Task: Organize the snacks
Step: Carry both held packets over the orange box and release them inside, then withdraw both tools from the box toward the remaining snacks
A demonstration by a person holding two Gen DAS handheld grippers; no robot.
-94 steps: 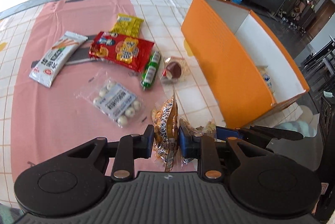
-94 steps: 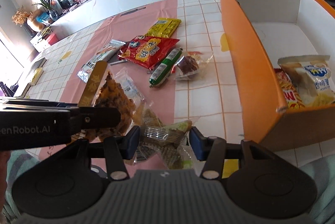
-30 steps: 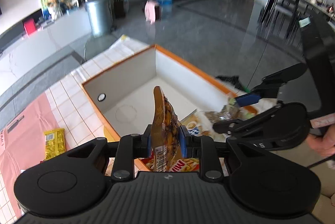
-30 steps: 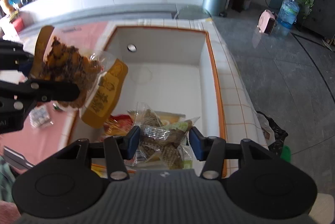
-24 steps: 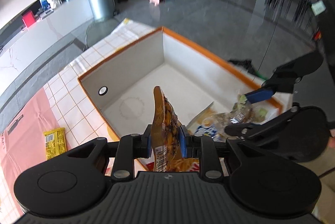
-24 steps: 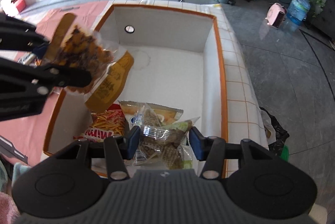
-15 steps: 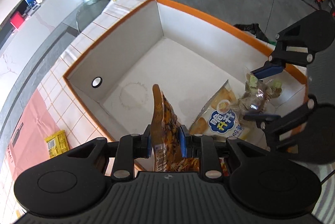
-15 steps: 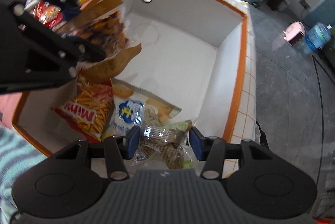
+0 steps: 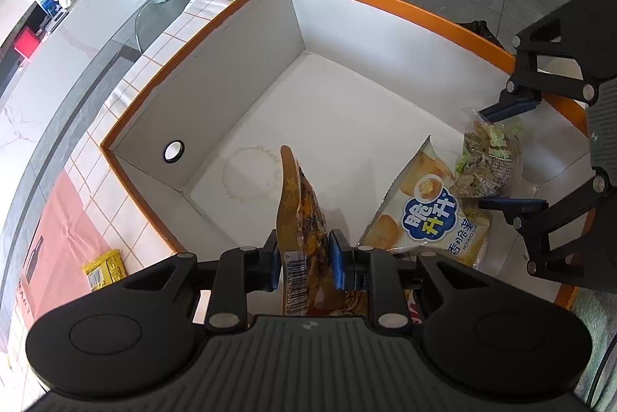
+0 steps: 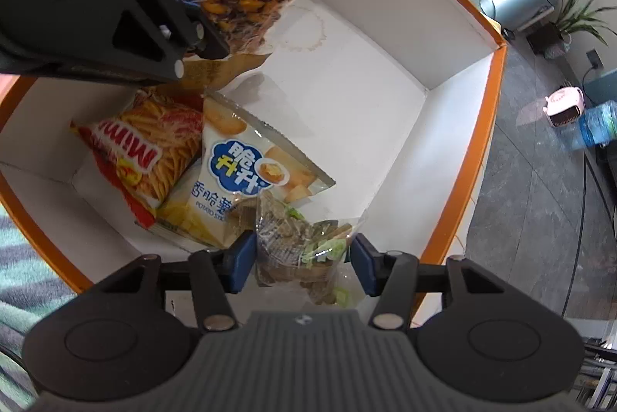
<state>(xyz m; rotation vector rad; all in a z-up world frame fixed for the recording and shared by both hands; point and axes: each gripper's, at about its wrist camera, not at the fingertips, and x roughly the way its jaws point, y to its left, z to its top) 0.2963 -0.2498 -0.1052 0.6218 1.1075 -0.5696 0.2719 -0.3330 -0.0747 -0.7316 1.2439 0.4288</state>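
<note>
I am holding a gold nut pouch (image 9: 304, 219) upright in my left claw (image 9: 302, 259), my right claw (image 10: 302, 263) gripping a clear cracker bag (image 10: 297, 246), both directly above the orange box (image 9: 385, 3) floor.

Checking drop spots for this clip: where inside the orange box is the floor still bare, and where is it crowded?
Bare: the orange box floor from the round wall hole and faint ring stain across to the far corner. Crowded: the near end, where the red fries bag and potato stick bag overlap.
</note>
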